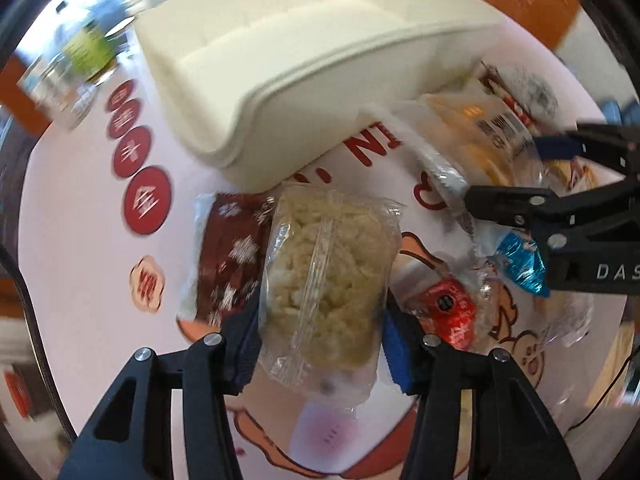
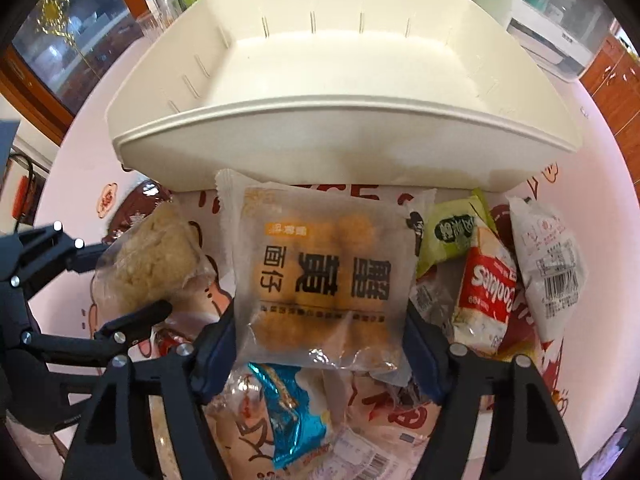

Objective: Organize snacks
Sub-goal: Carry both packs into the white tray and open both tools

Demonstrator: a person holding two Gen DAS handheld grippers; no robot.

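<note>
Snacks are piled on the pink tabletop [image 2: 592, 216] just in front of a cream tray [image 2: 344, 136], which has nothing in it yet. A clear pack of pale rice crisp [image 1: 326, 276] is held between the blue pads of the left tool [image 1: 320, 344]. A frosted pack of golden cakes [image 2: 324, 276] sits between the pads of the right tool [image 2: 320, 344], and it looks gripped at its sides.

Both wrappers are slippery and puffy, so a pack could be dropped before the tray is reached. The rice crisp could be crushed if it is squeezed too hard. The two tools are close together, so they could be bumped into each other. The tray's front wall stands right ahead, and a low pack could be caught on it.

"Cookies" can be read upside down on a red and white pack [image 2: 486, 292]. Big black Chinese letters are printed on the cake pack. "DAS" is seen on the right tool in the left view. A barcode is shown on a white pack [image 2: 550, 268].
</note>
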